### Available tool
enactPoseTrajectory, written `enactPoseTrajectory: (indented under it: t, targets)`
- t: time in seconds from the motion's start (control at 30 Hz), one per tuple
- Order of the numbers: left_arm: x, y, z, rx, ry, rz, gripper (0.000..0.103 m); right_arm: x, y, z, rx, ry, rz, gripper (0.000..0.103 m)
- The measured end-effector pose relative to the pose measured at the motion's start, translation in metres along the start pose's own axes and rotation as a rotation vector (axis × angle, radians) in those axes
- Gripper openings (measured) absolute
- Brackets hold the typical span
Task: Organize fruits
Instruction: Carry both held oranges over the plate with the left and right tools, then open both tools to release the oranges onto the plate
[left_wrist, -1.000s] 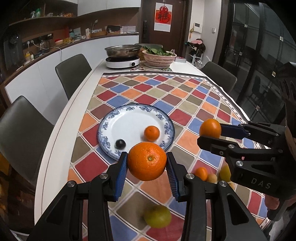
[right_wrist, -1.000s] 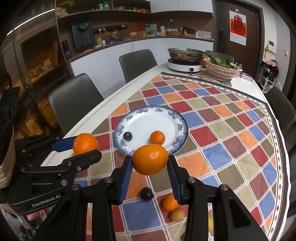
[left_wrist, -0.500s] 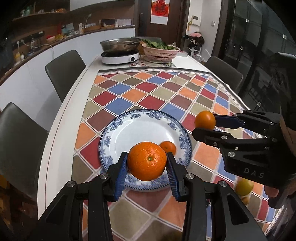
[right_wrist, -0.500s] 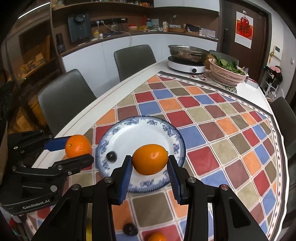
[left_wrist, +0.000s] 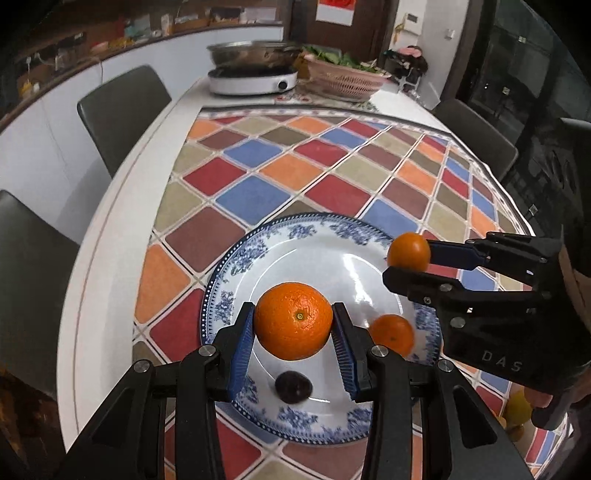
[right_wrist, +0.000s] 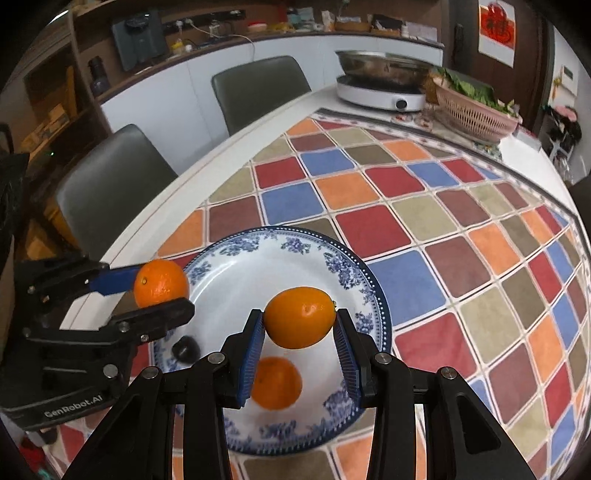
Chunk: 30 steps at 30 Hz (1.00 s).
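Oranges held over the plate

Oranges sit pinched in both grippers above the blue-rimmed plate (left_wrist: 221, 295). Left gripper (left_wrist: 294, 332) clamps a large orange (left_wrist: 293, 319) over the plate's left half; a dark plum (left_wrist: 293, 386) lies beneath, a small orange (left_wrist: 392, 334) partly hidden. Right gripper (right_wrist: 299, 330) squeezes an oval orange (right_wrist: 300, 317) at the plate's right edge

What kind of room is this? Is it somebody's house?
Probably a home kitchen-dining room. A long dining table with chairs holds a pan on a hotplate and a basket of greens, and a counter with cupboards runs along the wall.
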<state>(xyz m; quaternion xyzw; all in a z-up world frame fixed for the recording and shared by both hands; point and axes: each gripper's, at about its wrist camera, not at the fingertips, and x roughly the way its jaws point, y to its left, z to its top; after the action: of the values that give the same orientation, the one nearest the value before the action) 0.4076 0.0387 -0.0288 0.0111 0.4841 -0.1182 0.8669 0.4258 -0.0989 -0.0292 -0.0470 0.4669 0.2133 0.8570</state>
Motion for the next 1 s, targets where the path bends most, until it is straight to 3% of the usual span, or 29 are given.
enactPoseTrajectory:
  t: [0.33,0.4,0.5,0.73,1.0]
  targets:
    - [0.026,0.009,0.011,-0.055,0.056,-0.012,0.041,0.028,-0.010,0.008,0.041,0.054,-0.001,0.040]
    - [0.027,0.009,0.012,-0.054,0.061,-0.013,0.047,0.030,-0.012,0.009,0.047,0.060,-0.002,0.040]
    - [0.021,0.008,0.010,-0.049,0.037,0.008,0.057,0.026,-0.014,0.009,0.049,0.051,-0.013,0.046]
    - [-0.006,0.000,0.004,-0.044,0.014,0.081,0.057,0.003,-0.012,0.000,0.024,0.027,-0.076,0.047]
    - [-0.050,-0.019,-0.013,-0.053,-0.032,0.076,0.057,-0.041,-0.001,-0.015,0.016,-0.033,-0.091,0.047]
